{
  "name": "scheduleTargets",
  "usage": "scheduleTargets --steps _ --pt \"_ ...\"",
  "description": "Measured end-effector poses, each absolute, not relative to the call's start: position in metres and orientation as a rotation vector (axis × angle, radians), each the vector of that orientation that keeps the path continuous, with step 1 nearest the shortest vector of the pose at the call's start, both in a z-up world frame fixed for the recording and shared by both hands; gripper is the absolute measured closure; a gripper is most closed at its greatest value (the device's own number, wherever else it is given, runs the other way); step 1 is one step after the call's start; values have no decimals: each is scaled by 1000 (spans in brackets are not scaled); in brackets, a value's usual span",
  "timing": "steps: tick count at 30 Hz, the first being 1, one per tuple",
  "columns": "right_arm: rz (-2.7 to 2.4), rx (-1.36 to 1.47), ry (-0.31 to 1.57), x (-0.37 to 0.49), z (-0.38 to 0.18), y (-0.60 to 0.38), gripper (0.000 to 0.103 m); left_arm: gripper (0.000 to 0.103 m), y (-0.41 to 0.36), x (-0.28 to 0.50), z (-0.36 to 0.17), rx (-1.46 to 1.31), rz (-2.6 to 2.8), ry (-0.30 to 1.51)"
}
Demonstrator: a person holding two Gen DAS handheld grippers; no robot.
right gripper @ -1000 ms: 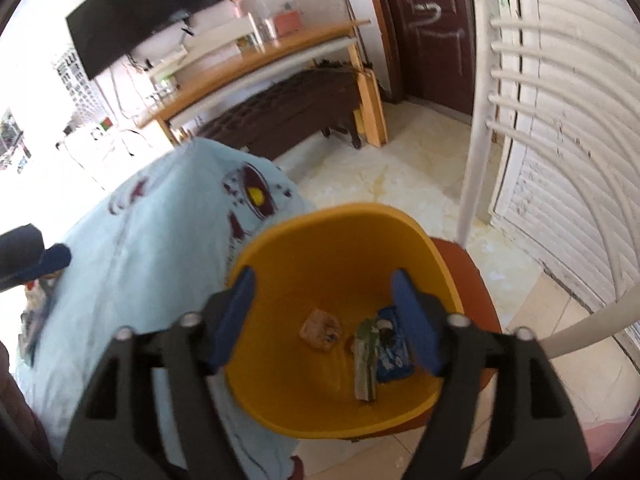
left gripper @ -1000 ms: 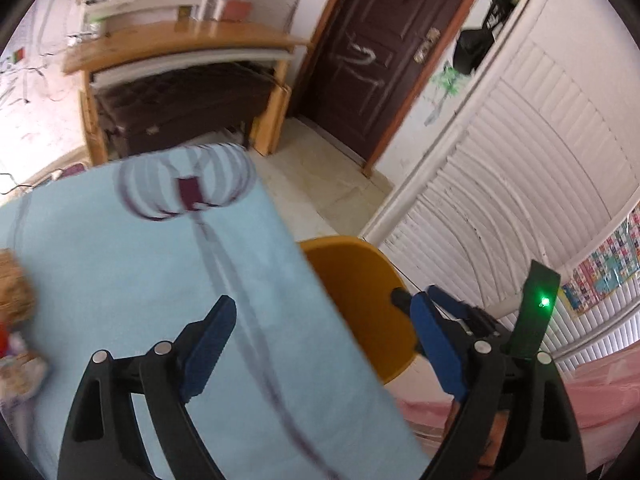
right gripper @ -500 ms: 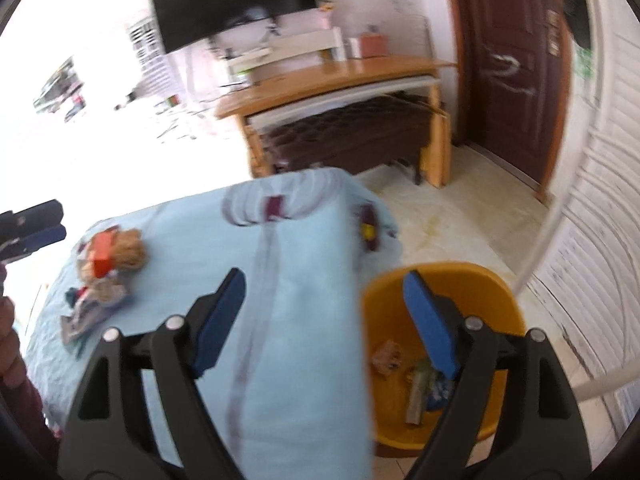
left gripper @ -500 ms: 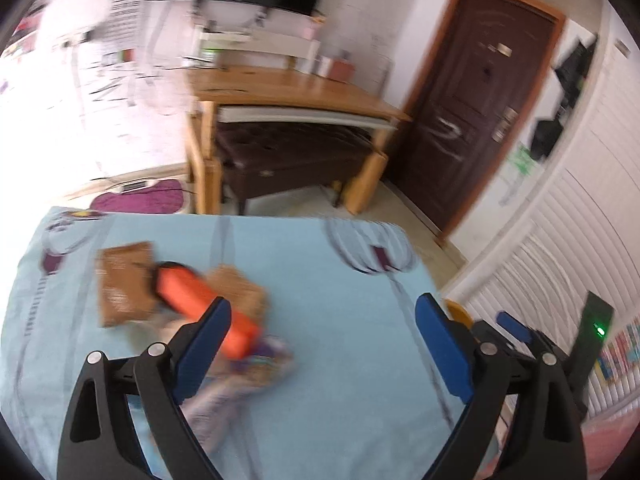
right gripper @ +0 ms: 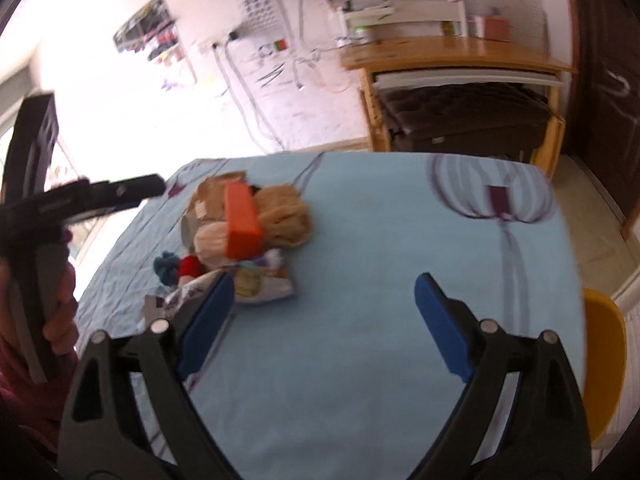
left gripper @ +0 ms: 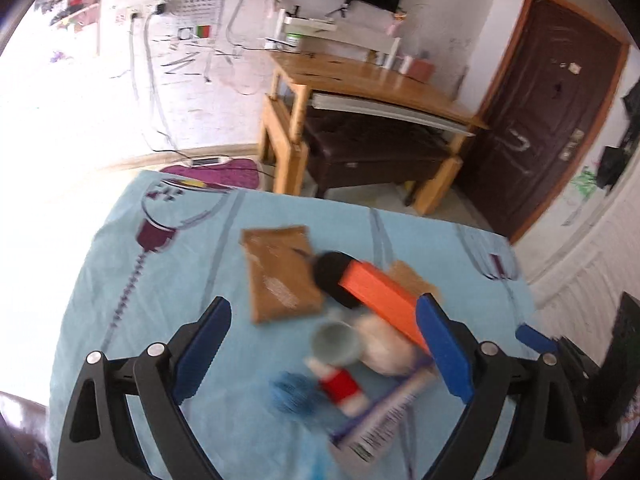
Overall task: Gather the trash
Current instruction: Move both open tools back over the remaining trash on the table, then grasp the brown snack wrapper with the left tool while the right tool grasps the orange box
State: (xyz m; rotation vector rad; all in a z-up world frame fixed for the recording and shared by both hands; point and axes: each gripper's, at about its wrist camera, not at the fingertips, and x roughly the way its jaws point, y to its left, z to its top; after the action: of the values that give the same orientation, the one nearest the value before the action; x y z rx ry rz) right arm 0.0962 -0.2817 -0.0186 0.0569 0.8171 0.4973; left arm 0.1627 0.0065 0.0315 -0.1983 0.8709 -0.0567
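Note:
A pile of trash lies on the light blue tablecloth (left gripper: pixel 160 288): an orange box (left gripper: pixel 380 298), a brown paper packet (left gripper: pixel 280 272), a grey cup (left gripper: pixel 334 342), a red-and-white piece (left gripper: pixel 344 386), a blue crumpled scrap (left gripper: pixel 292 396) and a purple-white wrapper (left gripper: pixel 384 412). My left gripper (left gripper: pixel 324 352) is open and empty, above the pile. My right gripper (right gripper: pixel 324 320) is open and empty, over the cloth to the right of the pile; the orange box (right gripper: pixel 240 220) and a printed wrapper (right gripper: pixel 256 286) show there. The yellow bin (right gripper: pixel 604 360) is at the table's right edge.
A wooden desk (left gripper: pixel 380 84) with a dark bench (left gripper: pixel 376 156) under it stands beyond the table. A brown door (left gripper: pixel 552 128) is at the right. A white louvered wall (left gripper: pixel 592 248) runs along the right. The left gripper's body (right gripper: pixel 36 208) shows in the right wrist view.
Both grippers have swung left, away from the yellow bin and toward the trash pile. The left gripper now hangs over the pile. Both stay open and empty.

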Motion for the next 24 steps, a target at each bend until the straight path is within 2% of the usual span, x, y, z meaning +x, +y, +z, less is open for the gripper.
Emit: scheduleTargets --steps 13,15,17,18,19,22,23,24 --pt "522 -113 817 122 0 -209 15 15 36 241 -9 -152 108 995" --pt "515 -143 809 125 -1 -201 19 18 39 248 -16 -174 107 1007" --pt "508 -167 820 129 -6 -196 29 25 40 250 -21 -193 100 1019" --pt "509 -177 831 130 -8 -193 36 33 40 252 -25 -203 94 1030" --pt "526 -173 829 130 -9 -192 38 43 41 252 -29 -210 91 1039" --pt "501 -212 825 129 -12 -188 45 50 41 253 -33 -215 73 1043" --pt "508 -211 825 129 -12 -189 46 56 42 252 -34 -230 61 1041" --pt "512 -208 828 129 -12 -188 47 71 43 250 -34 -250 42 1032"
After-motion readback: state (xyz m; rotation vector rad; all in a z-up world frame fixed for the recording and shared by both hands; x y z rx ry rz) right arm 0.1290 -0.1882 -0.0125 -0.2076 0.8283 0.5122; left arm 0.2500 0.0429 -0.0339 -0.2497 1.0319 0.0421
